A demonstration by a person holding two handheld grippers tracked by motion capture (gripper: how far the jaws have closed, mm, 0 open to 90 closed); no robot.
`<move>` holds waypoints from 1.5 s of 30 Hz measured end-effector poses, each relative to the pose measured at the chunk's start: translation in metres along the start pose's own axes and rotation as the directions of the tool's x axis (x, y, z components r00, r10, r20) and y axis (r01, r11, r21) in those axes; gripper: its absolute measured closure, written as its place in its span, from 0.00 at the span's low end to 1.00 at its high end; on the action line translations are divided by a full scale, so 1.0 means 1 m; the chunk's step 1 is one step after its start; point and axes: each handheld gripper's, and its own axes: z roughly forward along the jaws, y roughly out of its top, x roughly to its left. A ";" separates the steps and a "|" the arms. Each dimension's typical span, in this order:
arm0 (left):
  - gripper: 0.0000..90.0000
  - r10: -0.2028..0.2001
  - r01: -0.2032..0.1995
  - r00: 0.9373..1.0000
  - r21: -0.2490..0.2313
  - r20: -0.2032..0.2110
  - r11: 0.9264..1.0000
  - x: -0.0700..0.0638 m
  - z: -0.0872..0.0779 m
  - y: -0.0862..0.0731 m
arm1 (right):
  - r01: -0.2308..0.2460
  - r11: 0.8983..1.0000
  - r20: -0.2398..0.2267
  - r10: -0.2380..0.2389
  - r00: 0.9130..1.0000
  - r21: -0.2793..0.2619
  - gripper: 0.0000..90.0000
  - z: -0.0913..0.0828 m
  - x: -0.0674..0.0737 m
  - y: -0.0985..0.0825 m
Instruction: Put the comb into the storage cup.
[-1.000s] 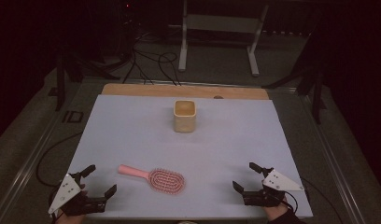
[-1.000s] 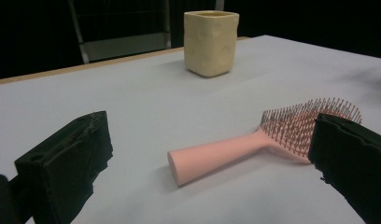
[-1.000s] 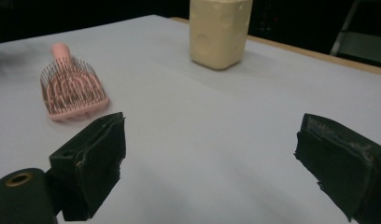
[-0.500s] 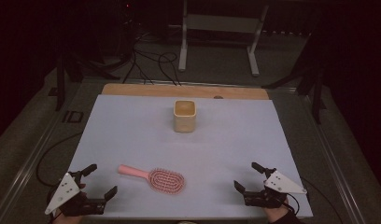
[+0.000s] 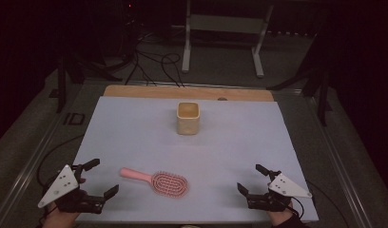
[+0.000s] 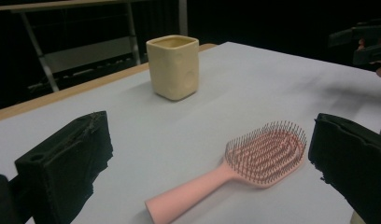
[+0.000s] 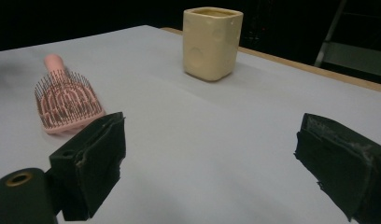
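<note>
I have both grippers low at the near edge of the pale matte table sheet [image 5: 135, 128], each with its foam-padded black jaws spread wide and empty. The left gripper [image 5: 101, 178] sits just beside the smooth handle end of a pink plastic paddle hairbrush [image 5: 156, 180], which lies flat, bristles up, on its oval cushion. The right gripper [image 5: 251, 179] is well apart from it. Farther back stands a cream, square-sided ceramic cup [image 5: 188, 118] with dimpled walls, upright.
</note>
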 end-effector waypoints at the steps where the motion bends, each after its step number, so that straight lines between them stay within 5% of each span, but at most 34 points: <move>1: 0.00 -0.001 0.001 1.000 -0.002 0.001 1.000 0.001 0.000 0.003 | 0.000 1.000 0.001 0.000 1.000 0.001 0.09 0.000 0.000 0.000; 17: 0.00 0.032 -0.033 0.998 0.036 0.045 0.999 0.008 0.011 0.045 | -0.024 1.000 -0.012 0.024 1.000 -0.011 0.09 0.000 -0.001 0.000; 24: 0.00 0.049 -0.051 0.998 0.085 0.027 0.995 0.008 0.025 0.056 | -0.029 0.999 -0.019 0.029 0.999 -0.013 0.09 0.000 -0.001 0.000; 31: 0.00 0.022 -0.032 0.997 0.132 0.077 0.991 0.011 0.046 0.057 | -0.038 0.999 -0.028 0.037 0.999 -0.013 0.09 0.001 -0.001 0.000; 45: 0.00 0.001 -0.015 0.998 0.215 0.068 0.977 0.020 0.078 0.043 | -0.044 0.999 -0.041 0.043 0.998 -0.013 0.09 0.000 -0.001 0.000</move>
